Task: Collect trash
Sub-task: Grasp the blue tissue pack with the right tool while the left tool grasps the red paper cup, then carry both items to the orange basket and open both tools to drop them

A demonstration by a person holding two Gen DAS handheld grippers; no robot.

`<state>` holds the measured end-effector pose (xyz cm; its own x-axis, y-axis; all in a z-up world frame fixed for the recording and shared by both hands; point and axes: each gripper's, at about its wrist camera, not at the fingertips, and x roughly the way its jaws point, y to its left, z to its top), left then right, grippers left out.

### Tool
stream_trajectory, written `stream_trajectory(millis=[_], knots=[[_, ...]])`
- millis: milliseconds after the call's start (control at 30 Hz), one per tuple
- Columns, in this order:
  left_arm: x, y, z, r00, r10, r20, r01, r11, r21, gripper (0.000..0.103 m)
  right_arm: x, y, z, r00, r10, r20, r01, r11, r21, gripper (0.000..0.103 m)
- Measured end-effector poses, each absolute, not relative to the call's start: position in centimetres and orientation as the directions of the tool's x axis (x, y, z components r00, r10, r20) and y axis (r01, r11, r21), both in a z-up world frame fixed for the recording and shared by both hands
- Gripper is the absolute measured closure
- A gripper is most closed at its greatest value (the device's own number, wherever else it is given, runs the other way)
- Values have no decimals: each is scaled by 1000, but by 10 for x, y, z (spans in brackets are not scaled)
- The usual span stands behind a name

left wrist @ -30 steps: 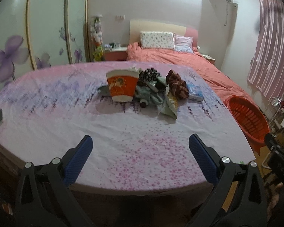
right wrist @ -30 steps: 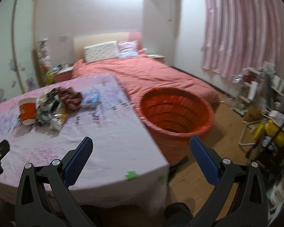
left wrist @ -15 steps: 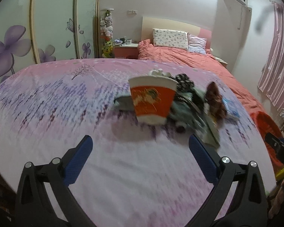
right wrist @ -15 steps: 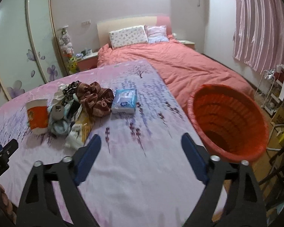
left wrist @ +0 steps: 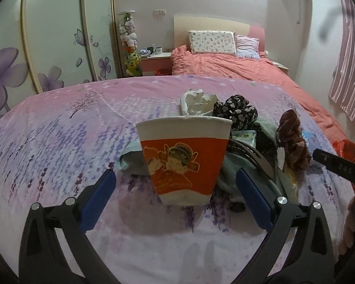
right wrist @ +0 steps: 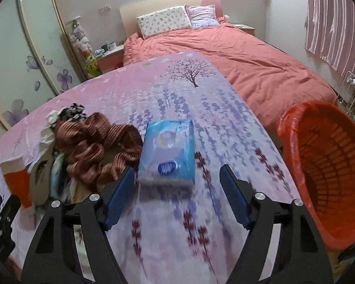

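Observation:
A red and white paper cup (left wrist: pixel 182 163) stands upright on the lavender-print sheet (left wrist: pixel 59 146), between the fingers of my left gripper (left wrist: pixel 175 190). Its blue pads are clear of the cup, so it is open. Behind the cup lies a pile: crumpled tissue (left wrist: pixel 198 101), black floral cloth (left wrist: pixel 236 111) and brown striped cloth (left wrist: pixel 293 142). In the right wrist view a blue tissue pack (right wrist: pixel 168 151) lies flat just ahead of my right gripper (right wrist: pixel 177 196). Those jaws are closing, and the pads are not pressing on the pack. The left fingertip (right wrist: pixel 126 177) is near its corner.
An orange plastic basket (right wrist: pixel 324 165) stands on the floor off the sheet's right edge. A bed with a coral cover (right wrist: pixel 248 54) lies beyond. The brown striped cloth (right wrist: pixel 94 146) and the cup (right wrist: pixel 16 179) sit left of the pack. Wardrobe doors (left wrist: pixel 47 35) stand far left.
Both grippers came forward and down toward the pile. The cup now sits between the left fingers. The right gripper swung from the basket to the tissue pack and its jaws narrowed.

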<state>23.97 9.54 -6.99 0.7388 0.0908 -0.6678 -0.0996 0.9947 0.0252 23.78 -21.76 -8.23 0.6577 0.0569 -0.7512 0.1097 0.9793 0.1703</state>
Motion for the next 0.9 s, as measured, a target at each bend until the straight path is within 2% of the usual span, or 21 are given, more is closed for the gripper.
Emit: stream_trajectory(millis=[267,433,633,700,900], knots=[[256,95,-81,719,94,-689,-104,994,26,4,242,-213,-90,640,44,-767,109,983,147,31],[265,97,-87,698,74,-712,-99,995,6,19,249,-212,-87,639,37,-768,112,984,140,40],[271,107,-87,700,63,-712,-103,995,-13,21,254,-213,-86,639,35,-768,111,984,136,50],[273,109,-89,695,42,-717,-87,996,-26,28,255,-213,-85,642,43,-765,102,985,141,51],[265,110,-81,717,34,-697,-67,998,-21,28,243,-218,-80,654,73,-753,92,980,175,52]])
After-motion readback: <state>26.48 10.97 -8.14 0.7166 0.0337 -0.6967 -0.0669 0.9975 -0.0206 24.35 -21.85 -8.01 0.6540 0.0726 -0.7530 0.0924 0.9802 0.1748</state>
